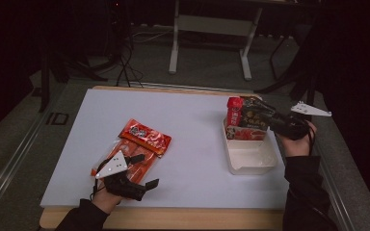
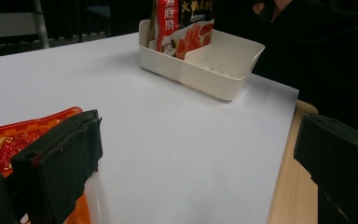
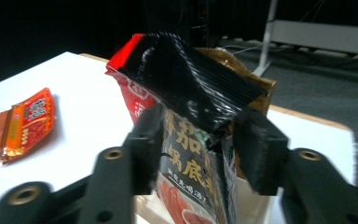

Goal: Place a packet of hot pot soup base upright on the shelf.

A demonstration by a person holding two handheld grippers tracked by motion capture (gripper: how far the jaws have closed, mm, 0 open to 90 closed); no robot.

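Observation:
A black and red soup-base packet stands upright at the far end of a white tray. My right gripper is shut on its crumpled top edge, and the right gripper view shows both jaws pinching the packet at my right gripper. A red packet lies on the white board at the left, overlapping an orange one. My left gripper hovers at their near end, open, with one jaw over the orange packet. In its own view my left gripper holds nothing, and the red packet lies beside its left jaw.
A white board covers the wooden table, with its wooden edge showing at the front. The near half of the tray holds nothing. White desk legs and cables stand on the floor beyond the table.

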